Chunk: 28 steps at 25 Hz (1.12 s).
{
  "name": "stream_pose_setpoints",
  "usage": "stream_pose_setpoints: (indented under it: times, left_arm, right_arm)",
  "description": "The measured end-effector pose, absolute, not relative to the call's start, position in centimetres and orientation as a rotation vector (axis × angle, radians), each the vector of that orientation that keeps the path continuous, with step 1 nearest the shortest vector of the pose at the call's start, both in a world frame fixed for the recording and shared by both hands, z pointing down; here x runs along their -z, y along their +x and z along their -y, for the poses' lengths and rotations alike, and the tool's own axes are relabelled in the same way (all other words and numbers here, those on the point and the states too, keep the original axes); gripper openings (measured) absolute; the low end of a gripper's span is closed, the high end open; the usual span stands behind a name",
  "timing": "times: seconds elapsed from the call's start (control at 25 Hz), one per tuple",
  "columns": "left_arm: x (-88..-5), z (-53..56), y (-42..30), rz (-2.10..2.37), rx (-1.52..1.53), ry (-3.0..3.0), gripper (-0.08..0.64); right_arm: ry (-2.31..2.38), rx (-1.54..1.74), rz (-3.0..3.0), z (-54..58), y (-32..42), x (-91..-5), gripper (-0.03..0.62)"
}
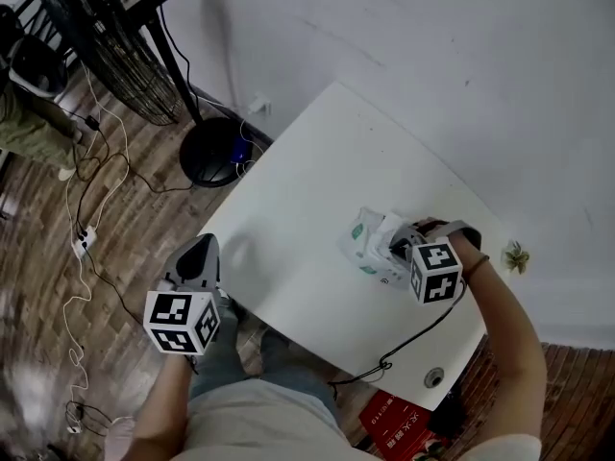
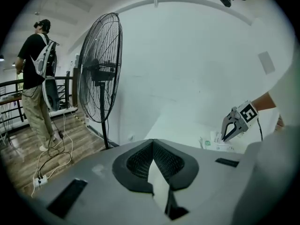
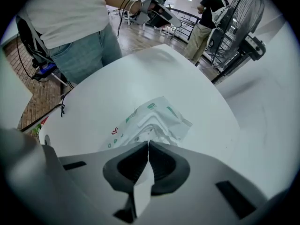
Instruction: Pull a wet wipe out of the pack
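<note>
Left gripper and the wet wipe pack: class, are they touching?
Apart. Head view: bare table lies between the left gripper and the wet wipe pack.

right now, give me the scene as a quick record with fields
table: white
pack: lies on table, opened, wipe crumpled at its opening
right gripper: jaws together at that opening; whether they pinch the wipe is unclear
left gripper: jaws together, nothing between, by the table's corner, apart from pack
fan: stands on floor beyond table
</note>
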<state>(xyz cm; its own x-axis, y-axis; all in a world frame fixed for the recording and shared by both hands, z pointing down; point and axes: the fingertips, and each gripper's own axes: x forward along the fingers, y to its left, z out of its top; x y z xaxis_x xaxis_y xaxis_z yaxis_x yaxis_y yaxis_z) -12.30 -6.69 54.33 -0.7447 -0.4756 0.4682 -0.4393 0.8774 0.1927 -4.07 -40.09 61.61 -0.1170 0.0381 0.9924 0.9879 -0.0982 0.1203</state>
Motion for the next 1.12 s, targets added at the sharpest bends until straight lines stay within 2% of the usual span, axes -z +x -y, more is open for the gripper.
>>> stream_pose_setpoints:
  times: [1.12]
  left_arm:
    - [-49.5, 9.2, -14.7, 2.516, 0.147, 1.034, 0.0]
  right_arm:
    - [-0.706, 1.242, 1.579, 41.4, -3.0, -51.4, 0.008]
